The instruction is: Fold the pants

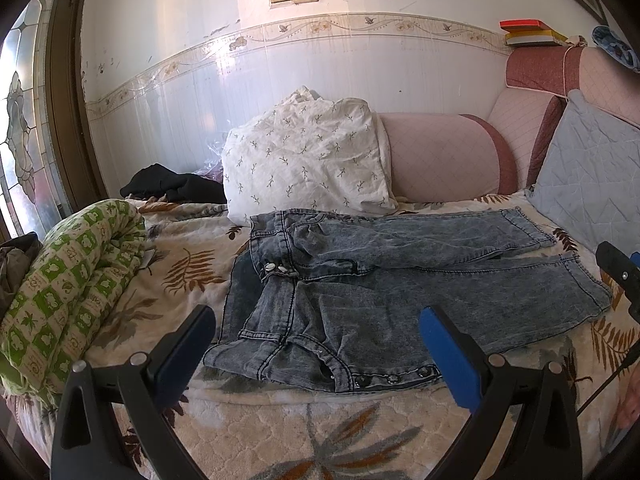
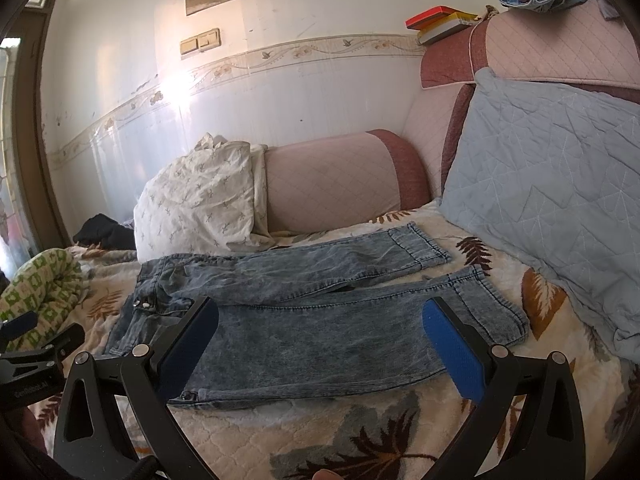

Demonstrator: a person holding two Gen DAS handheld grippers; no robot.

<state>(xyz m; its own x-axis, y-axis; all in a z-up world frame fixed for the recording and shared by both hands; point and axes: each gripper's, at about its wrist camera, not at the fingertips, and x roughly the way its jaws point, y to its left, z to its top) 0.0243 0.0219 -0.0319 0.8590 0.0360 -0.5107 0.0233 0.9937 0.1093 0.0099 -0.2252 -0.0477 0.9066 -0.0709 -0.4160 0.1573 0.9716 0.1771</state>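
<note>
On top of the cream leaf-patterned plush blanket point(image 1: 280, 420), acid-washed blue denim pants point(image 1: 400, 280) lie spread flat, legs toward the pale blue quilted pillow point(image 2: 560, 180). Left gripper point(image 1: 318, 344) and right gripper point(image 2: 320, 336) hover near them, blue-padded fingers point(image 2: 452, 356) apart, empty.

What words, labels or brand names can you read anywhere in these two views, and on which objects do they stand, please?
"GenRobot.AI": white print on the black body of the left gripper, at the right wrist view's left edge; small, so uncertain.
Green patterned quilt: letter-like marks, too blurred to read.
Stacked boxes: no readable text.
</note>
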